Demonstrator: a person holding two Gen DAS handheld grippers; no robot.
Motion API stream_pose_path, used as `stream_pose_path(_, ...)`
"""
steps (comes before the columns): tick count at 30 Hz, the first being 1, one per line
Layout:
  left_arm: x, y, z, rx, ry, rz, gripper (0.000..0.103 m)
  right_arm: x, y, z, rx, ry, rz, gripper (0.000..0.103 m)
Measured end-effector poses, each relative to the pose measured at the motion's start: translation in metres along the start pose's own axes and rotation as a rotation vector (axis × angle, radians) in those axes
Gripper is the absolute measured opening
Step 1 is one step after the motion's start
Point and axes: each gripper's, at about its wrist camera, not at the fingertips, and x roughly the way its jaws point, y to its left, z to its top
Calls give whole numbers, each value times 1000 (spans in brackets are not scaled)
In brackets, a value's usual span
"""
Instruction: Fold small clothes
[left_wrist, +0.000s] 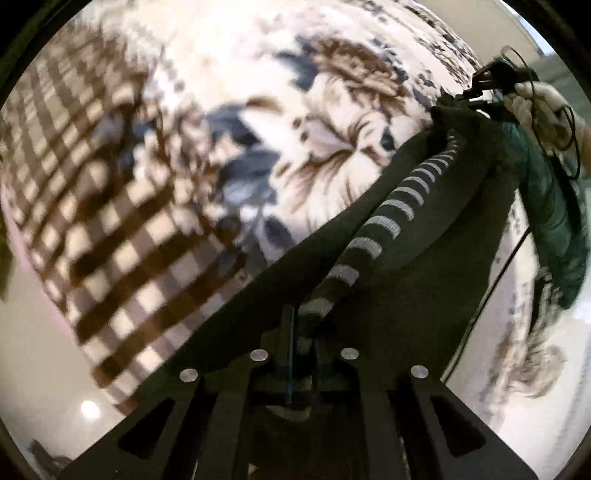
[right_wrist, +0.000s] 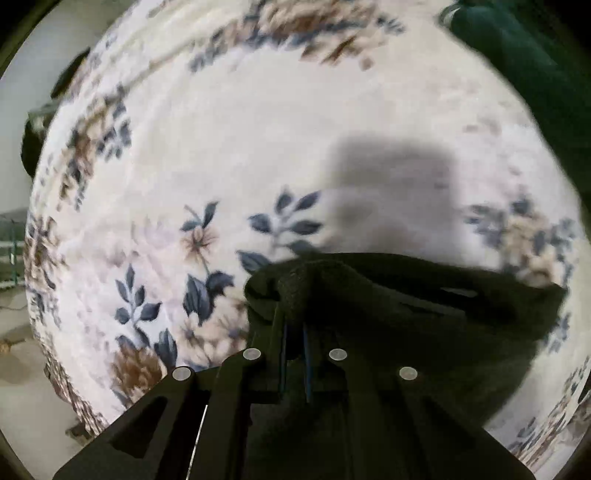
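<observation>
Spanning everything below and ahead of both tongs is a cream floral rug (right_wrist: 258, 147), with a brown checked band (left_wrist: 122, 236) off to the left of the left gripper; it presumably serves as the folding surface. Next in size: a dark garment (left_wrist: 436, 266) with a grey-striped ribbed trim (left_wrist: 384, 221), stretched from the left gripper (left_wrist: 303, 354) diagonally up and forward to the right gripper (left_wrist: 487, 85), which shows in the left view at the far end of the cloth. Judged: the garment is held taut between the two tools, clear of the rug, so that it hangs flat and its edges can be squared before laying down or folding. In the right wrist view the same dark fabric (right_wrist: 406, 295) drapes forward and to the right of the right tool and throws a shadow (right_wrist: 391, 173) on the rug beyond it, which suggests it is lifted. Left jaws are closed nearly together, pinching the striped trim. Right jaws are likewise narrowed on a bunched corner of cloth. A bare hand (left_wrist: 535, 99) grips the right tool's handle, with a teal sleeve (left_wrist: 554, 221) trailing below it and a thin black cable (left_wrist: 491, 288) looping down. Both views are motion-blurred; finer detail not readable.
</observation>
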Motion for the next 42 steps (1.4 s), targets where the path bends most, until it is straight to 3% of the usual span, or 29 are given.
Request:
stream_pose_path(2,-2,13,0,-48,31,-52,21,6,-2,0,47,18,73,26)
stream_pose_path(3,-6,20,-1,-71,33,-76,24,1,-3,-6,61,6,128,46)
stream_pose_path(4,-13,28,-2,-88,32,-89,30,-7,-3,-16,58,-8,179,59)
stream_pose_path(5,-20,33,-2,-95,30,-95,37,-14,-3,-26,45,-16,215,61)
stream_pose_path(9,-42,41,-4,-50,27,-80,42,-51,-3,-110,-86,-79,212,62)
stream_pose_path(12,-45,27,-4,52,25,-23,42,-59,-15,-182,-107,-82,205,62)
stream_pose_path(17,-34,-8,-9,217,24,46,42,-44,-60,-311,-9,-45,206,62)
stream_pose_path(22,-3,-35,-15,389,35,126,40,6,-95,-433,169,73,275,62)
stream_pose_path(24,5,-33,-13,414,14,123,9,28,-97,-468,224,107,295,62)
stream_pose_path(25,6,-29,-10,405,14,127,0,44,-97,-488,269,127,315,62)
stream_pose_path(26,5,-23,-6,387,2,113,0,54,-95,-501,293,138,326,61)
stream_pose_path(27,3,-18,-3,371,-6,105,0,65,-91,-515,326,145,352,52)
stream_pose_path(28,0,-9,1,345,-12,95,0,72,-88,-524,344,141,370,28)
stream_pose_path(30,-14,8,9,279,-23,55,0,79,-79,-539,362,110,353,11)
stream_pose_path(31,-21,20,15,239,-23,38,0,74,-76,-547,367,61,323,7)
stream_pose_path(35,-7,60,30,201,97,93,0,48,-84,-571,429,-14,245,6)
stream_pose_path(39,-15,32,51,339,143,-23,4,47,-92,-573,466,27,213,7)
stream_pose_path(40,-17,20,56,371,143,-53,13,46,-91,-570,466,38,210,14)
stream_pose_path(41,-19,3,63,411,130,-87,31,44,-91,-566,475,45,213,19)
stream_pose_path(42,-19,-8,66,433,116,-109,41,40,-92,-563,490,36,206,30)
